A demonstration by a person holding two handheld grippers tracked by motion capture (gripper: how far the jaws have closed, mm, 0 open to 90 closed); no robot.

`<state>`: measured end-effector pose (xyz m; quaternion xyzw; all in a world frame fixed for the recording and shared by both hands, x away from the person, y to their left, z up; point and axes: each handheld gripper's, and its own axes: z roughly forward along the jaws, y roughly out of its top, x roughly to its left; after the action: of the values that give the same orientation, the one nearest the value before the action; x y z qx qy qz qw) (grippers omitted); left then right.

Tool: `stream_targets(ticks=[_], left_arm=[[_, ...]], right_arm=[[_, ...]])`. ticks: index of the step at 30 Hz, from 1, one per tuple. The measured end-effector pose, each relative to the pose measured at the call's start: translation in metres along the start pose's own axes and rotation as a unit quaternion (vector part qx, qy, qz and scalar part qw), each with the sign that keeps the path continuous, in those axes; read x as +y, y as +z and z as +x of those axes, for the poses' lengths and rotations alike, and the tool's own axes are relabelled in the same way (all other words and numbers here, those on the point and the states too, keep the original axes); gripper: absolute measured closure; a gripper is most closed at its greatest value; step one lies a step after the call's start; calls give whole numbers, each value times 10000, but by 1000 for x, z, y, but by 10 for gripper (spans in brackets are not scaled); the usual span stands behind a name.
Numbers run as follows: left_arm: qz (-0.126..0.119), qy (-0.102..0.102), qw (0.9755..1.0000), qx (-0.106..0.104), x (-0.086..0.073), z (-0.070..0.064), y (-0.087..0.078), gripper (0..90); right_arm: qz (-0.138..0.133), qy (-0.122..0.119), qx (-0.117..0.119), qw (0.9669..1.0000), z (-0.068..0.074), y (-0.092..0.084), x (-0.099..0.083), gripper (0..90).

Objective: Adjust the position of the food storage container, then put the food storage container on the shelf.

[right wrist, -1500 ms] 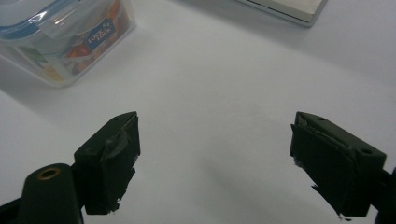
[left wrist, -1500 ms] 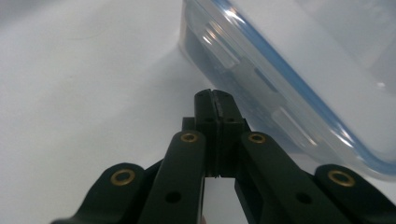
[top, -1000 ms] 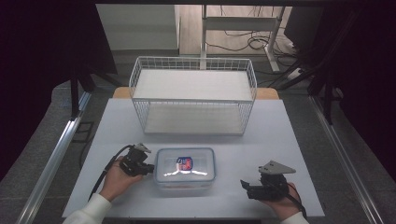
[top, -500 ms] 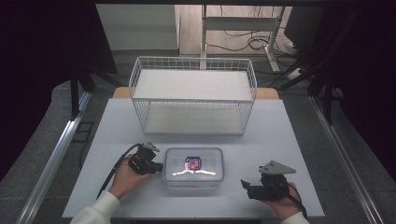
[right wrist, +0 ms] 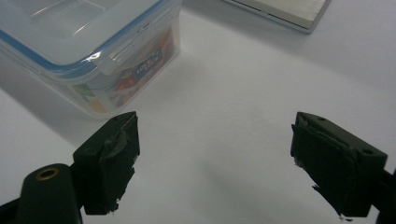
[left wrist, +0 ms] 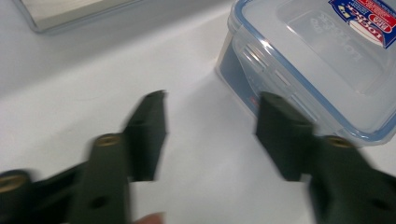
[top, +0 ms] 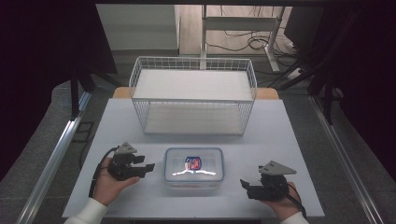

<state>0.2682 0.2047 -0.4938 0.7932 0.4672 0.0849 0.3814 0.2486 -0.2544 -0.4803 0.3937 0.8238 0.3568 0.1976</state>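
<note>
Plastic, clear and glossy, forms the box (top: 194, 167), a rounded rectangle sealed by a lid with a blue gasket line and side clasps; a red and blue sticker (top: 193, 163) is fixed on the lid, and a printed label is seen through one wall in the right gripper view. Whether anything else lies inside cannot be told. The box is placed near the front edge of the tabletop (top: 289, 140), about midway between its left and right edges.

The tabletop is white, matte and smooth. Toward its back edge a white wire basket (top: 193, 95) is set, open-meshed, with a flat pale shelf on top and another at its base, nothing lying on either. Beyond the tabletop a grey floor, cables and a metal frame are seen; the sides of the room are dark.

The left gripper (top: 144, 166) is held just left of the box, its black jaws having just been opening; they are now parted moderately wide, with nothing between them, one jaw close beside the box wall. The right gripper (top: 244, 185) is held near the front right corner, its jaws spread wide and clasping nothing.
</note>
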Motion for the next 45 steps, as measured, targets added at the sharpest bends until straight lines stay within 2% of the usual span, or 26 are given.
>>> stream_targets(ticks=[3,9,12,18,22,26,31,33,39,45], left_arm=[[5,-144,9999,-38,1,3,1,308],[-92,-202,9996,-198,2,0,-4,278],[-109,-311,9990,-318,4,-1,-5,260],[-72,-346,9988,-351,5,-4,-3,195],[-158,-454,9974,-544,9,-6,-6,149],[-153,-611,9950,-774,11,-6,-2,122],[-66,-705,9929,-953,13,-5,4,129],[-76,-736,9926,-960,13,-5,3,142],[-30,-970,9881,-1196,15,-1,13,149],[173,-1177,9809,-1541,17,0,34,163]], right_arm=[[20,19,37,10000,-1,1,0,156],[-82,83,68,9999,-2,0,0,159],[-148,148,107,9997,-3,0,1,144],[-249,409,434,9979,-4,0,4,156],[-431,408,614,9963,0,0,9,163],[-516,458,890,9936,6,7,18,144],[-419,660,1284,9886,7,19,29,147],[-366,700,1327,9880,7,21,29,148],[-300,738,1331,9879,4,24,29,149],[-243,765,1369,9873,5,28,31,149]])
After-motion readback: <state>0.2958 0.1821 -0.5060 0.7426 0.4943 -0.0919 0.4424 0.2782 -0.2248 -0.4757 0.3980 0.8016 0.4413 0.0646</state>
